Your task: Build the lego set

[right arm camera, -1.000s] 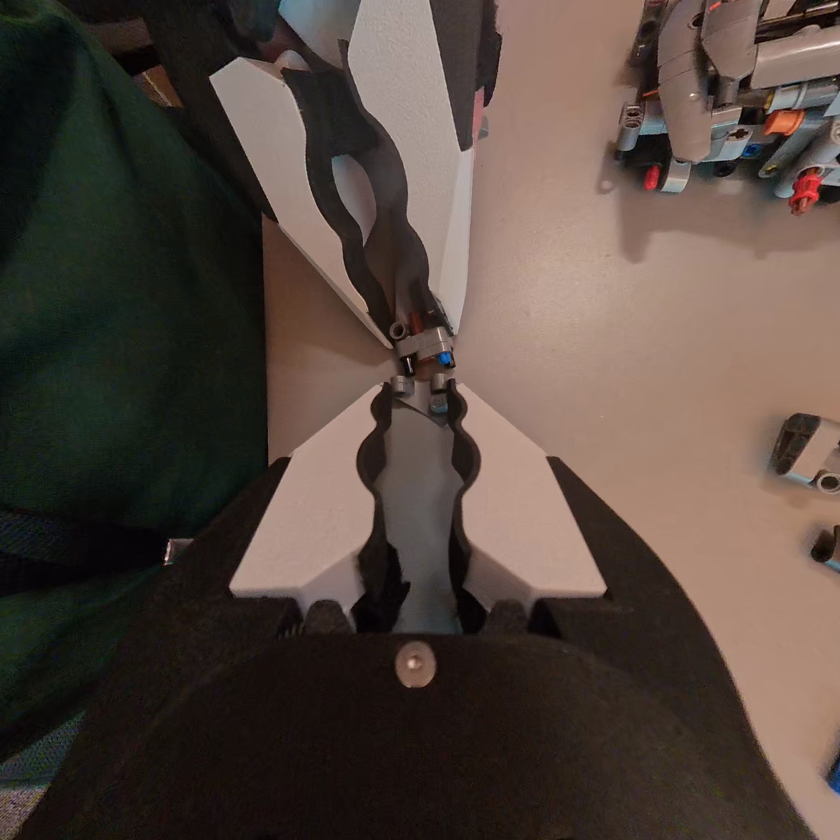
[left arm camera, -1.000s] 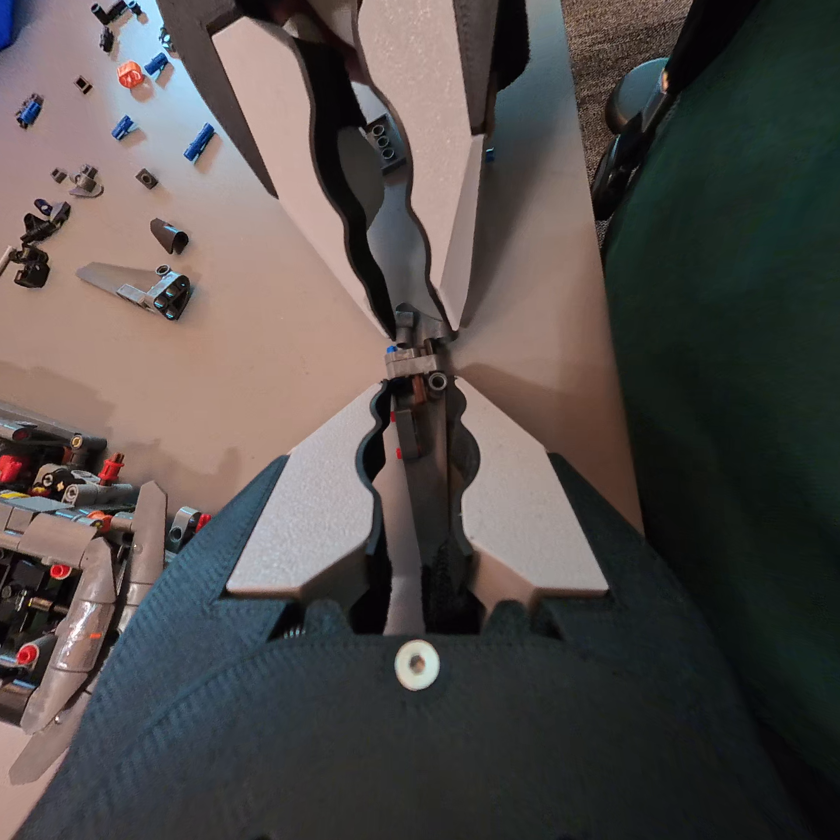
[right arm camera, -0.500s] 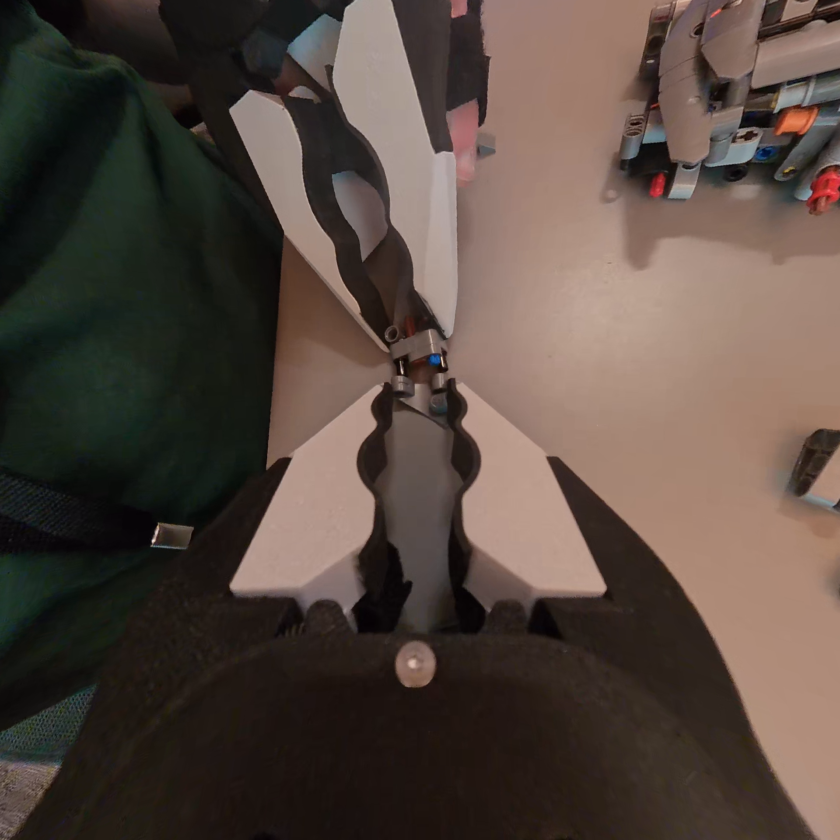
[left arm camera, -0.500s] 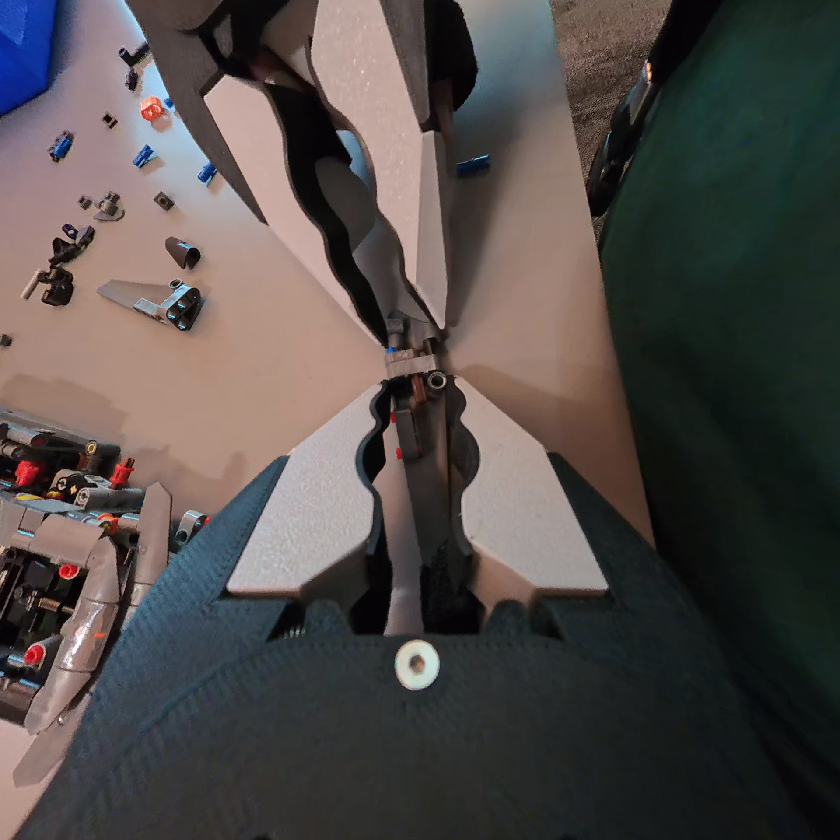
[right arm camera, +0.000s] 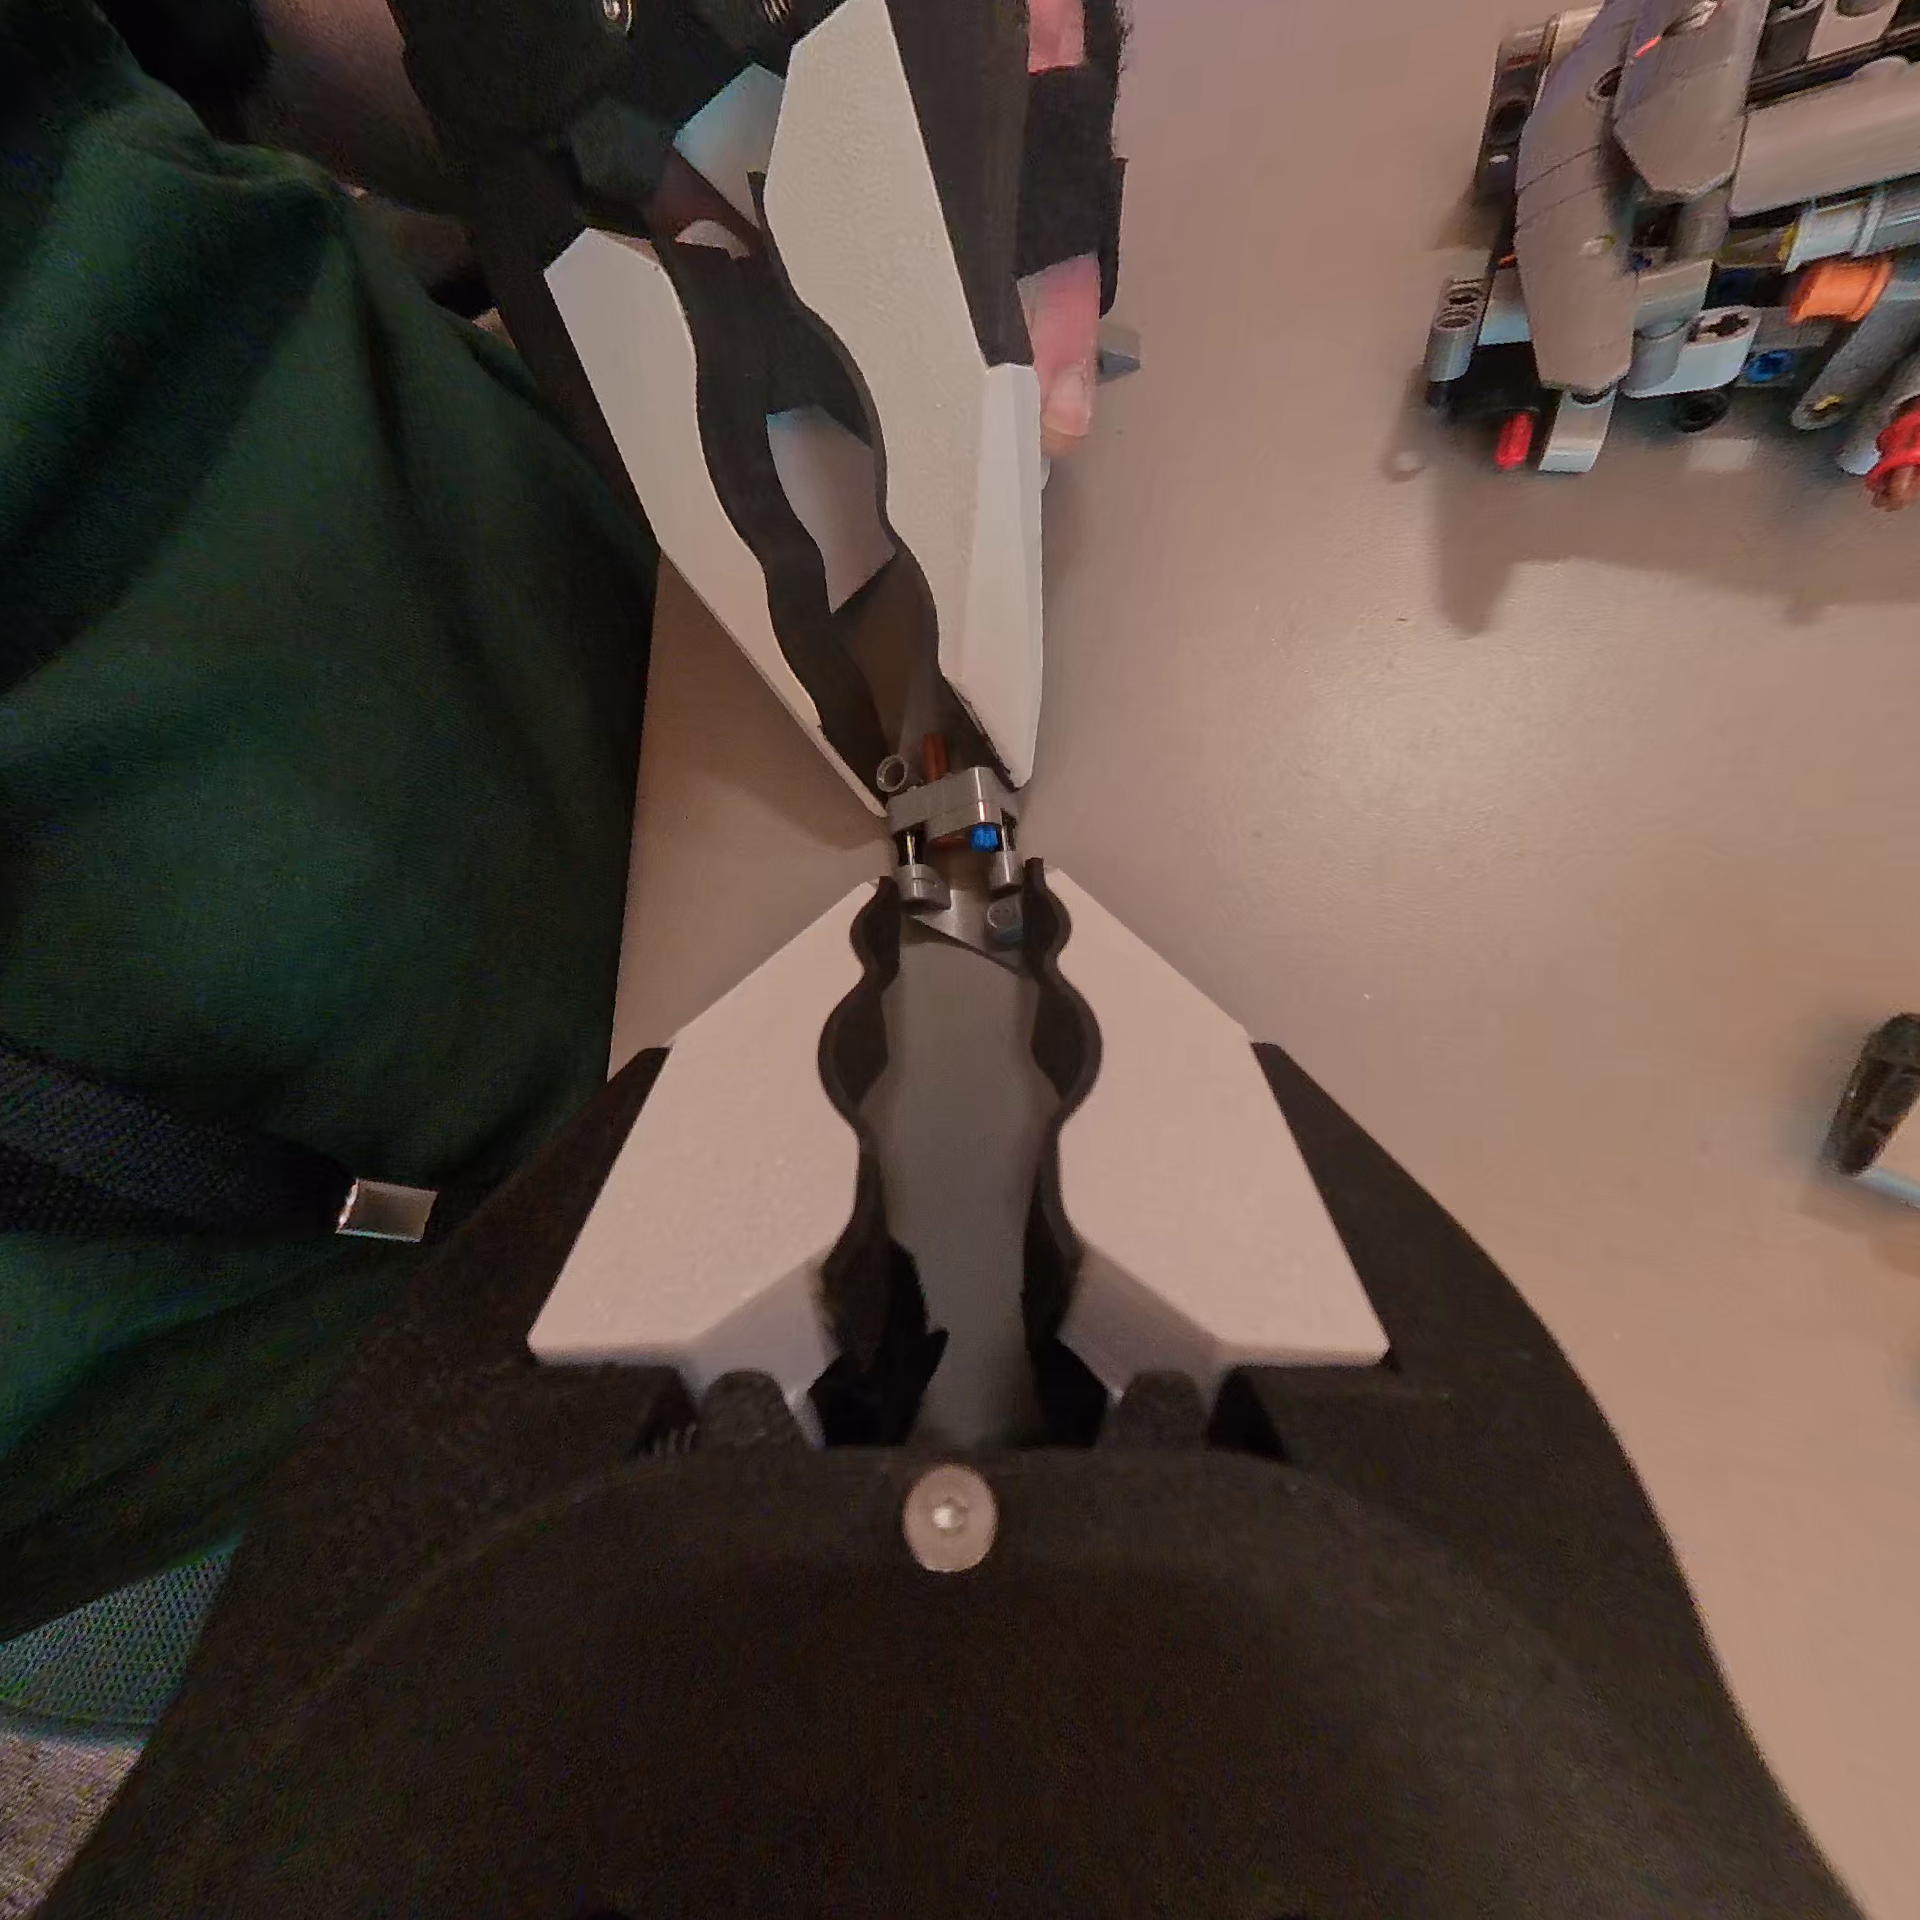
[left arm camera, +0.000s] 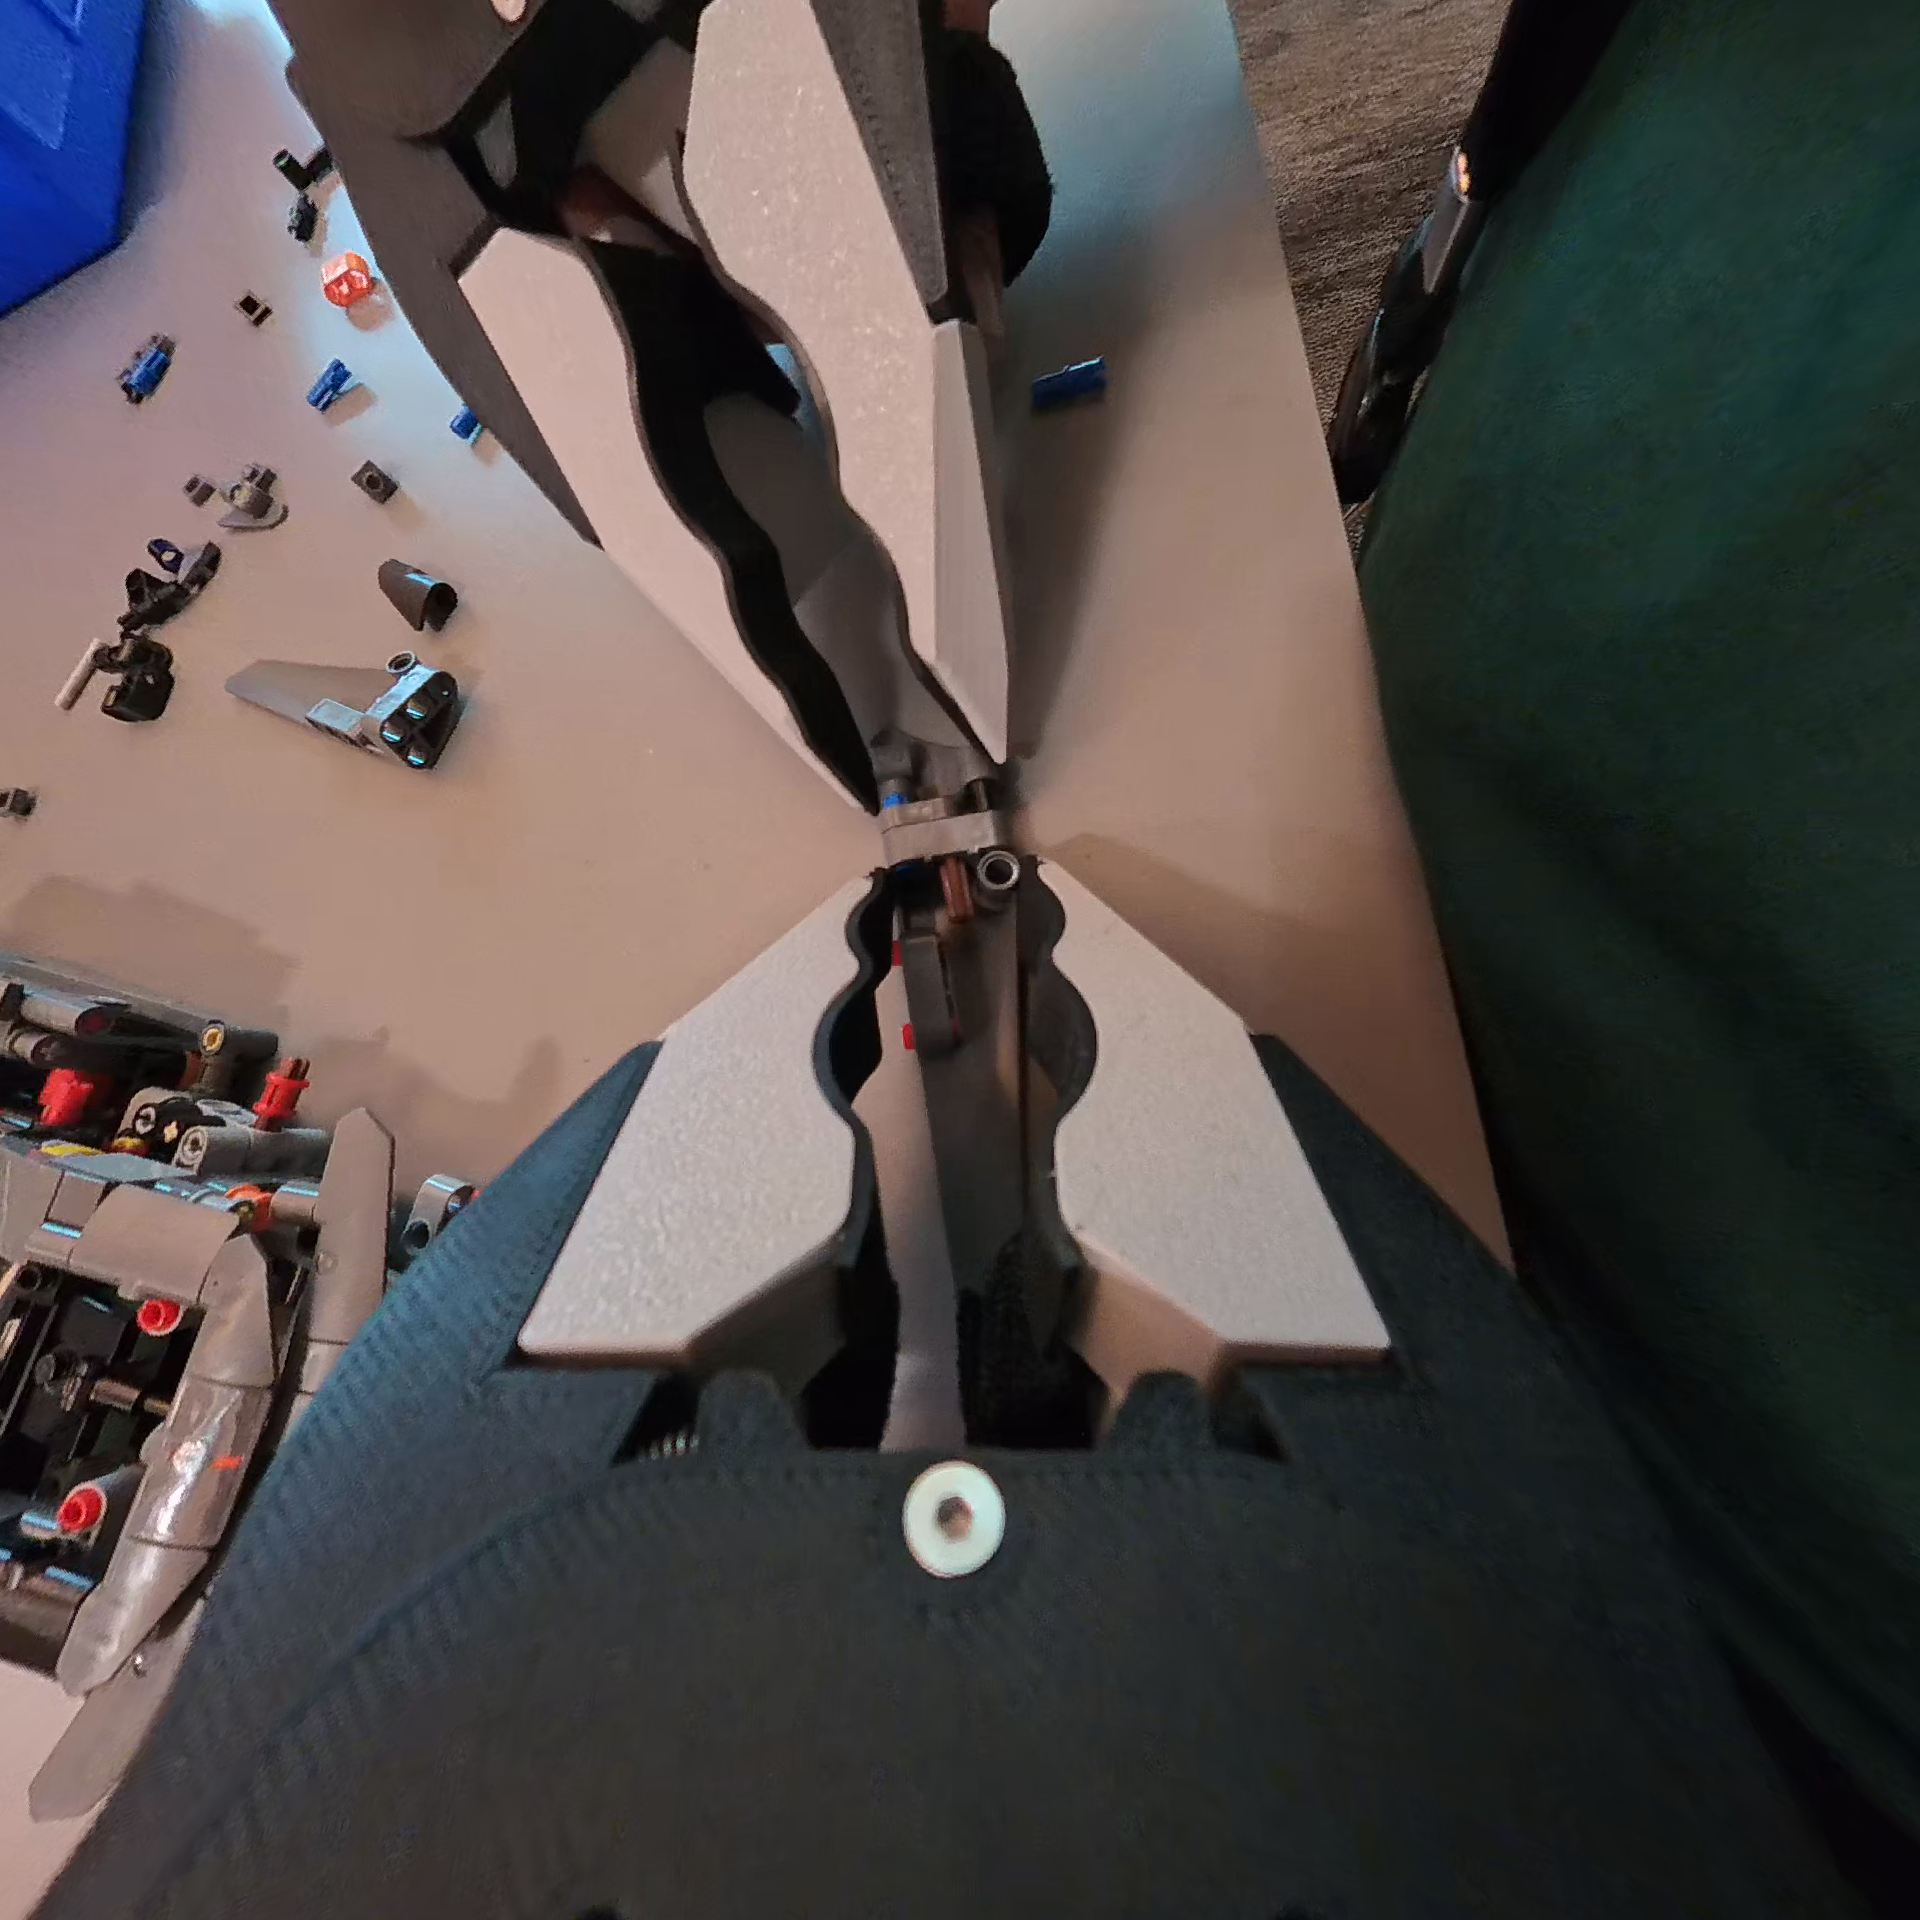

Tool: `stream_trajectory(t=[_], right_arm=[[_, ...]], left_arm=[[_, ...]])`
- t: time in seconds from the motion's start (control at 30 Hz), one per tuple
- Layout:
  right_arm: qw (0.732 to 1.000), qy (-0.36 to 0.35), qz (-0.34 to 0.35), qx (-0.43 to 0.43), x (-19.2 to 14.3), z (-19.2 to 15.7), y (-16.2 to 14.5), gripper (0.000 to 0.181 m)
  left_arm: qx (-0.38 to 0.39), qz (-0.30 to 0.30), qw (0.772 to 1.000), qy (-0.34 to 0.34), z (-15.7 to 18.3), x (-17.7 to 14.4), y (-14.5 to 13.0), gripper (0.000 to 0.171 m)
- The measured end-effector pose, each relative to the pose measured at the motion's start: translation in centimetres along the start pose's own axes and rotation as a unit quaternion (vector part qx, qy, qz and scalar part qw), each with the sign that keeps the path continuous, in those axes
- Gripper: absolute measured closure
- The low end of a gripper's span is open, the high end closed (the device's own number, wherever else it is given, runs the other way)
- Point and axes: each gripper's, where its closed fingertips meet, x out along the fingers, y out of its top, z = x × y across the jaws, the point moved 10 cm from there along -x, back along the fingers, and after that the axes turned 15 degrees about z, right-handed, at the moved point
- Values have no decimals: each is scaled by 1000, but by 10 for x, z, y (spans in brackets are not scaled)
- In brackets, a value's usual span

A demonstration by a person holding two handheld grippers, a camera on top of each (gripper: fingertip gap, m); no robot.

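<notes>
Pressing tips together in left view: left tongs (left arm camera: 945, 878) clamped on dark beam (left arm camera: 930, 987), grey connector (left arm camera: 940, 829) sitting at beam's end, right tongs opposite now rotating steeper than a second ago. Loose parts, big model (left arm camera: 156, 1278) lying left on surface (left arm camera: 520, 883).

Showing right view: right tongs (right arm camera: 956, 883) clamped on grey panel (right arm camera: 951, 1143), its two pins entering connector (right arm camera: 951, 805); small gap remaining, so joint likely not seated.

Both wrist cameras look down close at the table (left arm camera: 312, 914), facing each other, sharing the meeting tongs.
</notes>
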Motion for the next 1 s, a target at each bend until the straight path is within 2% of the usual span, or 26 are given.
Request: stream_trajectory(t=[0.47, 0.63, 1.0], right_arm=[[999, 47, -16, -2, 3, 9, 3, 160], [999, 38, -13, -4, 4, 6, 3, 160], [997, 65, -18, 37, 6, 14, 4, 161]], left_arm=[[14, 1, 1000, -6, 0, 0, 0, 150], [17, 0, 1000, 1, 1, 0, 0, 150], [62, -11, 998, 1, 3, 0, 3, 150]])
